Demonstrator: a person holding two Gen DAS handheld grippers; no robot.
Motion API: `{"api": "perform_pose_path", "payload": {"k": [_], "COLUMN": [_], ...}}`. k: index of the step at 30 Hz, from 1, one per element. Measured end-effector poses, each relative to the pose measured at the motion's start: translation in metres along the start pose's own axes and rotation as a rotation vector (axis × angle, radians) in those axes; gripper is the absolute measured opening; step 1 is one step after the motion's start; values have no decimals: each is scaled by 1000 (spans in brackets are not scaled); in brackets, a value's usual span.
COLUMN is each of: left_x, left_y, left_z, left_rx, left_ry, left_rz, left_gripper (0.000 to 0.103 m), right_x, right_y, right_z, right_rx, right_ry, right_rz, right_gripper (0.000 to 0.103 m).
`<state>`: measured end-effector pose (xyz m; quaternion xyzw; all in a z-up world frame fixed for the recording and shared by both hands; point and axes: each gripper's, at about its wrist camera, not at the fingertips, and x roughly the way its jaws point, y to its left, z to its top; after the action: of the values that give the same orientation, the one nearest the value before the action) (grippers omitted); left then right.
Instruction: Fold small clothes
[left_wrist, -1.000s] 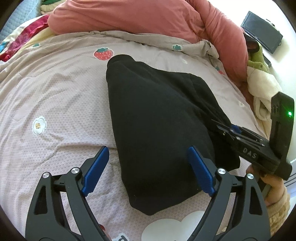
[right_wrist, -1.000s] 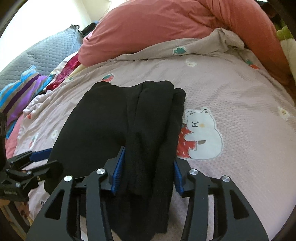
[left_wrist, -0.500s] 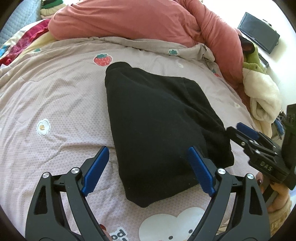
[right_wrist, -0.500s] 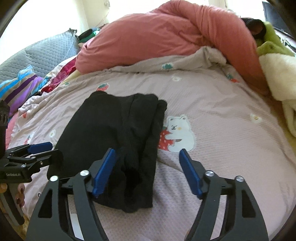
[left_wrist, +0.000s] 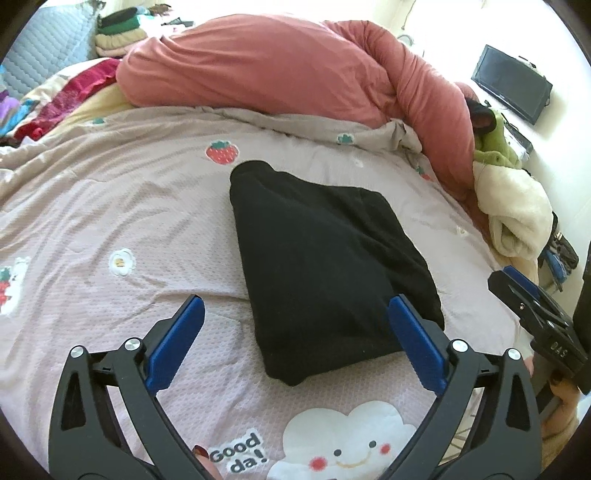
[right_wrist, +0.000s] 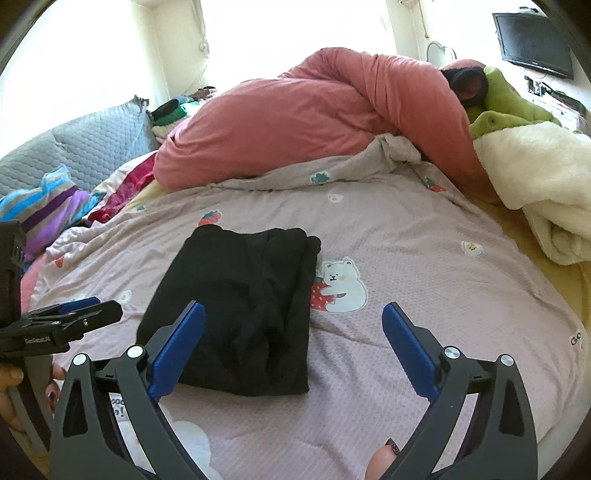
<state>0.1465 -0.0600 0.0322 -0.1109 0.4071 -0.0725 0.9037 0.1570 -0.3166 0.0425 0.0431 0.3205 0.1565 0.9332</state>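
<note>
A black garment (left_wrist: 325, 258) lies folded in a compact rectangle on the pink printed bedspread (left_wrist: 110, 206); the right wrist view shows the garment (right_wrist: 240, 302) with bunched folds along its right side. My left gripper (left_wrist: 295, 306) hovers above its near corner with jaws opening wide, and the blue pads touch no cloth. My right gripper (right_wrist: 293, 310) hangs above the garment's near right edge, jaws also opening, with nothing pressed between them. Each gripper shows in the other's view: the right gripper (left_wrist: 517, 291) at the right edge, the left gripper (right_wrist: 74, 317) at the left edge.
A salmon duvet (left_wrist: 295, 74) is heaped across the back of the bed. A cream fleece blanket (right_wrist: 535, 177) and green plush (right_wrist: 509, 110) lie at the right. A grey quilted cushion (right_wrist: 81, 147) and striped cloths (right_wrist: 44, 206) sit at the left. A dark screen (left_wrist: 513, 83) hangs on the wall.
The right gripper let go of the black garment's folded edge, opened wide and pulled back and upward. The left gripper also drew back and opened a little wider. The garment stays folded on the bed.
</note>
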Motion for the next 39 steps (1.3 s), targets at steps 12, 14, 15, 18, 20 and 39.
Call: {"api": "perform_pose_path", "payload": {"k": [12, 14, 15, 18, 20, 39], "left_x": [-39, -46, -49, -55, -59, -49], "left_y": [-1, -1, 0, 1, 2, 23], "left_z": [-18, -21, -24, -30, -34, -95], "left_rx": [28, 29, 33, 44, 53, 30], "left_ry": [-69, -79, -84, -88, -92, -48], "left_rz": [8, 15, 15, 24, 33, 99], "left_gripper": [94, 94, 94, 94, 94, 94], "right_x": [-43, -48, -51, -55, -56, -36], "right_y": [30, 35, 37, 43, 46, 65], "right_z": [-13, -17, -18, -26, -33, -96], "right_rx": [-65, -76, -79, -92, -86, -101], "right_ry": [-122, -130, -134, -123, -112, 4], "right_rz": [-62, -59, -60, -54, -46, -57], "right_gripper": [98, 98, 98, 98, 98, 98]}}
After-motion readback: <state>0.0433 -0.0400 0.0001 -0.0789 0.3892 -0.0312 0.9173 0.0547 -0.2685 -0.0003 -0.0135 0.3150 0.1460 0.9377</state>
